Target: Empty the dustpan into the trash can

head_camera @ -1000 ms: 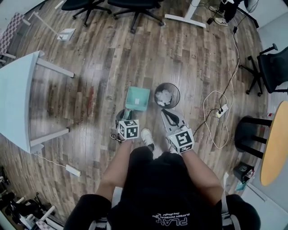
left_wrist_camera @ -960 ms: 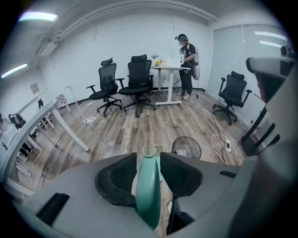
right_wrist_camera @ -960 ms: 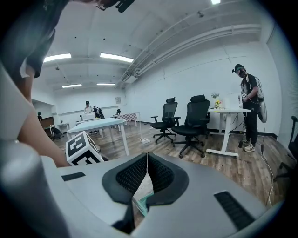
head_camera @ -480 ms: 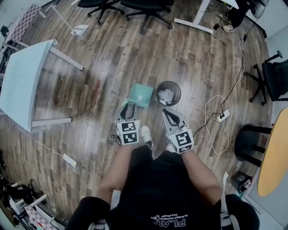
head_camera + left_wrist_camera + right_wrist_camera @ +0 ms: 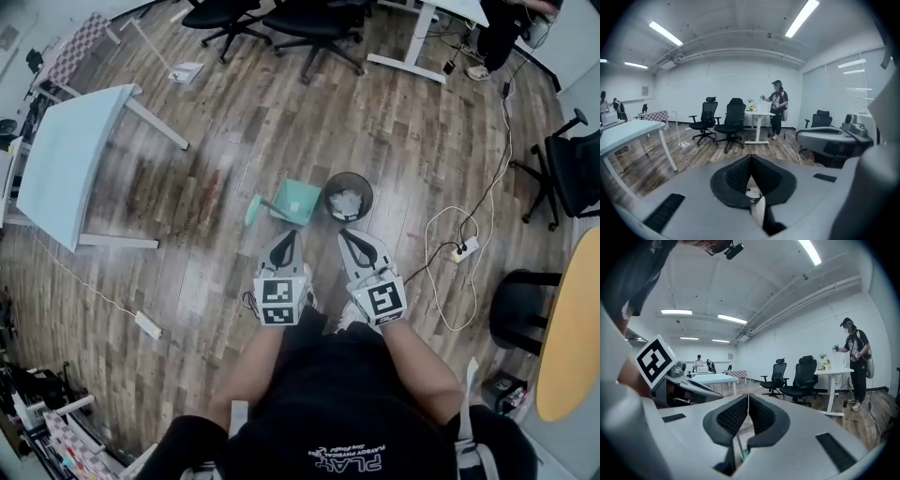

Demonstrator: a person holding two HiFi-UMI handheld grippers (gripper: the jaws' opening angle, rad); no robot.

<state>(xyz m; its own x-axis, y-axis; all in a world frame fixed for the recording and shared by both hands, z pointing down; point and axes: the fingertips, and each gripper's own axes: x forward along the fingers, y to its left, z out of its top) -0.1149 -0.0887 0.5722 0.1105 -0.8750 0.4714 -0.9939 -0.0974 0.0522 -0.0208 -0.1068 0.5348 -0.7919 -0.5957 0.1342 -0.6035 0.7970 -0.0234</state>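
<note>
Teal dustpan (image 5: 298, 202) is lying at nine o'clock of the trash can (image 5: 348, 197). Left gripper (image 5: 284, 251) jaws have just closed empty and right gripper (image 5: 356, 246) jaws are shut empty, so I'm risking kicking it by stepping forward.

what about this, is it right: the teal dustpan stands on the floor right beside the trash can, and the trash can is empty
Not quite. The trash can is not empty: the head view shows crumpled white paper inside it. The rest holds: the teal dustpan stands on the floor right beside the trash can.
</note>
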